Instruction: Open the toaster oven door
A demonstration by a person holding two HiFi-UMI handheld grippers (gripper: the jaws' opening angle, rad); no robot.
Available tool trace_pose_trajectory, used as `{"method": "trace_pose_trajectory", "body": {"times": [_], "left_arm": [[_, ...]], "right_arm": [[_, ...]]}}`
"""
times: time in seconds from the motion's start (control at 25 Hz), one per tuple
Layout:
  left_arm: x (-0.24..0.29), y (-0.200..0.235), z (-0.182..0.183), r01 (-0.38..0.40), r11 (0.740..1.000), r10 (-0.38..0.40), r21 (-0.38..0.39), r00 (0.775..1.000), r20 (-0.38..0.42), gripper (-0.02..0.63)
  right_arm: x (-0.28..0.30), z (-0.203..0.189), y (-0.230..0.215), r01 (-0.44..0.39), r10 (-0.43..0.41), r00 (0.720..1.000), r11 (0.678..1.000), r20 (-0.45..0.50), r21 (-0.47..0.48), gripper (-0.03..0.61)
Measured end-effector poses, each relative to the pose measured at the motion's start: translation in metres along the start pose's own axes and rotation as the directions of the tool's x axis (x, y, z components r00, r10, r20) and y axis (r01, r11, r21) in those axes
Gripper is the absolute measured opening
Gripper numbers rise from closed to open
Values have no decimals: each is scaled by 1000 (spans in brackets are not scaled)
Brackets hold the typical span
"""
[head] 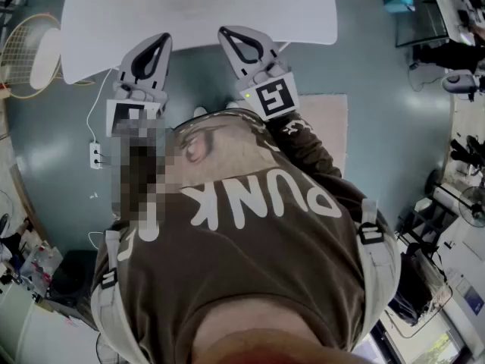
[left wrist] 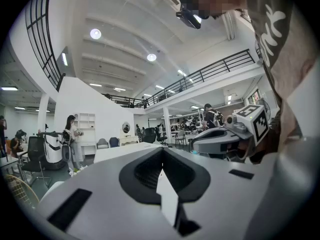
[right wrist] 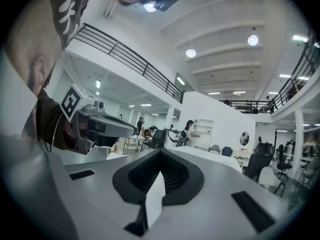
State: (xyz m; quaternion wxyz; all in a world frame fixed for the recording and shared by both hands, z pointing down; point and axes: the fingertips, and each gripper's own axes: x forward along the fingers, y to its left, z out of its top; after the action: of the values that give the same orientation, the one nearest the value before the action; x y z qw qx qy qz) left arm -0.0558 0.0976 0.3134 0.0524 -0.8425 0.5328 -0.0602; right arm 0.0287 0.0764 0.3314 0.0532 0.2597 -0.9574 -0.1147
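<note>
Left tool (head: 158,39) and right tool (head: 229,33) held side by side; jaws together, empty.

right gripper (right wrist: 161,151) jaws closed tip to tip, nothing between them; left gripper (right wrist: 131,129) at frame left, its marker cube (right wrist: 71,102) facing the camera, brown sleeve (right wrist: 47,121) behind it; white table (right wrist: 212,155) beyond the jaws; person (right wrist: 188,132) standing by white shelf (right wrist: 204,129); balcony railing (right wrist: 135,64) overhead
</note>
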Motion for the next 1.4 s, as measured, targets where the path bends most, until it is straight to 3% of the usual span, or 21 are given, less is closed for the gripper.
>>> {"method": "trace_pose_trajectory", "body": {"times": [0.8, 0.96, 1.2, 1.4], "left_arm": [[8, -7, -8, -29, 999, 29, -16, 999, -21, 3], [19, -16, -8, -43, 999, 42, -19, 998, -36, 3], [28, -26, -8, -82, 996, 80, -35, 995, -67, 3], [36, -4, -18, -102, 994, 98, -38, 991, -87, 3]], "right_arm": [[-6, -17, -7, -28, 28, 1000, 1000, 1, 9, 12], [-16, -28, -17, -48, 49, 999, 997, -14, 53, 98], [-28, -36, -34, -65, 65, 998, 992, 10, 106, 121], [-8, -45, -50, -55, 54, 999, 992, 9, 112, 130]]}}
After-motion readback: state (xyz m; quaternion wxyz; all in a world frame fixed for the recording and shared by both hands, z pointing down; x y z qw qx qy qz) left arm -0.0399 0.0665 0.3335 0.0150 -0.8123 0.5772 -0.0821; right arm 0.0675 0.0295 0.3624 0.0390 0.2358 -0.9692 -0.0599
